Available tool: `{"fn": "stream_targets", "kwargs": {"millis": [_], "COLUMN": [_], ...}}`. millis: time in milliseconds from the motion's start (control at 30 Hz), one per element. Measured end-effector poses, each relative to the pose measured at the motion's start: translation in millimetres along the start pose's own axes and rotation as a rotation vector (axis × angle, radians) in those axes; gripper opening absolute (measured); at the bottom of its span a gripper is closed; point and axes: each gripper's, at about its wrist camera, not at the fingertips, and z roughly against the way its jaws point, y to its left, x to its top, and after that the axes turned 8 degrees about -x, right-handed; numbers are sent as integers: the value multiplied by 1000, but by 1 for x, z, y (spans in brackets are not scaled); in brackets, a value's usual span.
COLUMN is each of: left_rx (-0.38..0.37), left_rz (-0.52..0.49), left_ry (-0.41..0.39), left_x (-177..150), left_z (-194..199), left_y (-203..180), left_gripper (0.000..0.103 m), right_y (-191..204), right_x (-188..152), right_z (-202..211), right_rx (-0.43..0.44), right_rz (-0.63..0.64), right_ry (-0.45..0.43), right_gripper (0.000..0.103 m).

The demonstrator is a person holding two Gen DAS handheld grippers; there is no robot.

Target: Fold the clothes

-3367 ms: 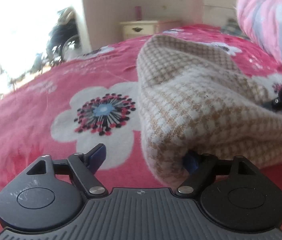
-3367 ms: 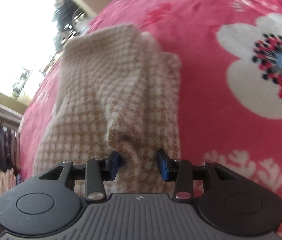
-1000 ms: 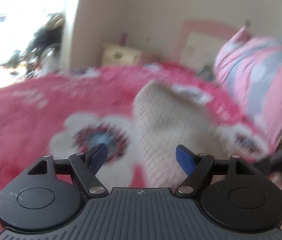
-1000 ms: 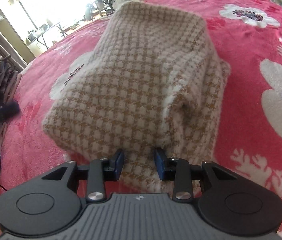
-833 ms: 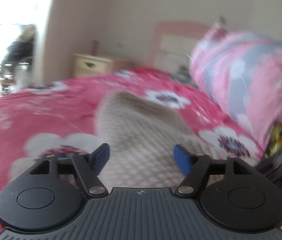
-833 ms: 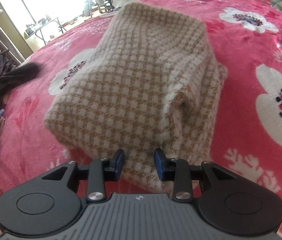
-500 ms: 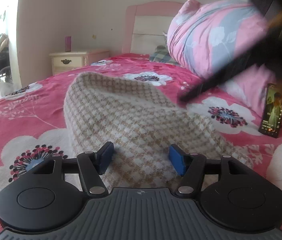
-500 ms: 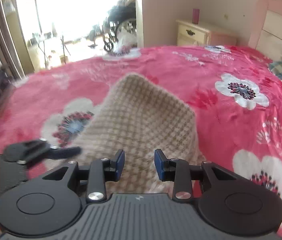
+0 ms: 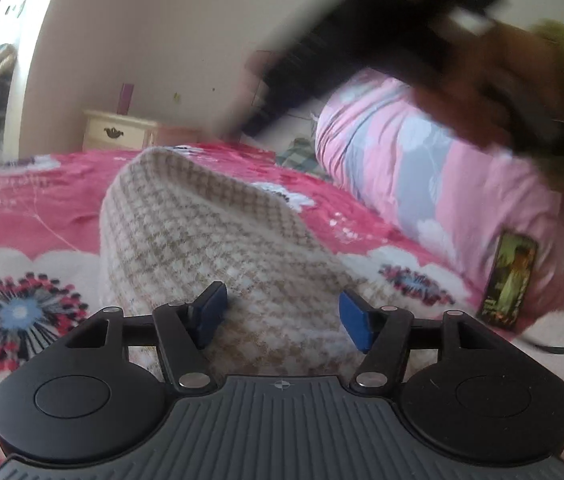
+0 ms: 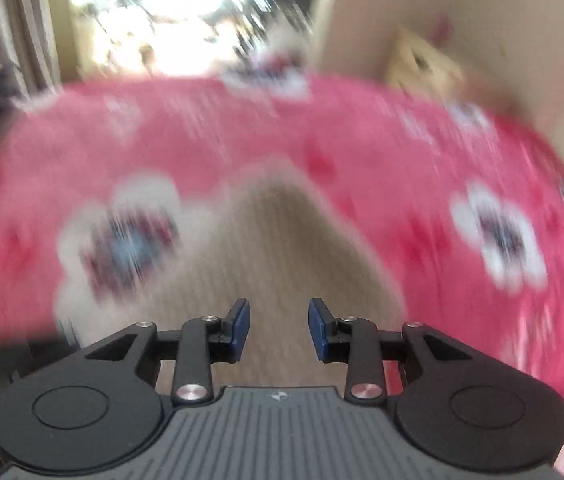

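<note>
Now right hand-held gripper (image 10: 278, 328) lifted off folded garment (image 10: 282, 264), spread, empty; left (image 9: 282, 316) spread.

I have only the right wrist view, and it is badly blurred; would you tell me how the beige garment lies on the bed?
Observer: In the left wrist view it is sharp. The checked garment lies folded into a compact bundle on the floral blanket.
Operator: Thank you. Where is the left claw relative to it?
Observer: The left claw is at the bundle's near edge, its pads wide apart with fabric between them but not pinched.
Operator: Is anything nearby that I should avoid?
Observer: Yes, a phone stands propped against the pink and grey quilt, to the right of the bundle.
</note>
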Motion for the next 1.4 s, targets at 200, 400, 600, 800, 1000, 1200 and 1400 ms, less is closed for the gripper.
{"fn": "stream_targets", "kwargs": {"millis": [200,400,600,800,1000,1200,1400], "left_rx": [-50,-123,-125,-111,-102,-83,-69], "left_rz": [5,33,-33,-44,-36,-22,-77], "left_ry": [-23,-49,-54,-61,-63,-61,-55], "left_x": [-4,-8,-9,-13,-13,-9,-12], "left_z": [3,1,-3,-4,-4,-4,-5], "left_y": [4,11,5,3,3,9,-3], "left_gripper": [68,71,75,78,81,81,82], "right_y": [15,-31,-31,-33,3,18,14], "right_x": [52,0,-1,26,41,17,51], "right_z": [-68,-157,-173,-118,-118,-170,-128], "right_rx": [18,-2,-38,-44,82,97,83], "right_rz": [61,-132,-90,-91,-2,-48,-68], "right_ry": [-89,167,175,43,91,108,88], "right_gripper": [32,32,37,36,35,39,34]}}
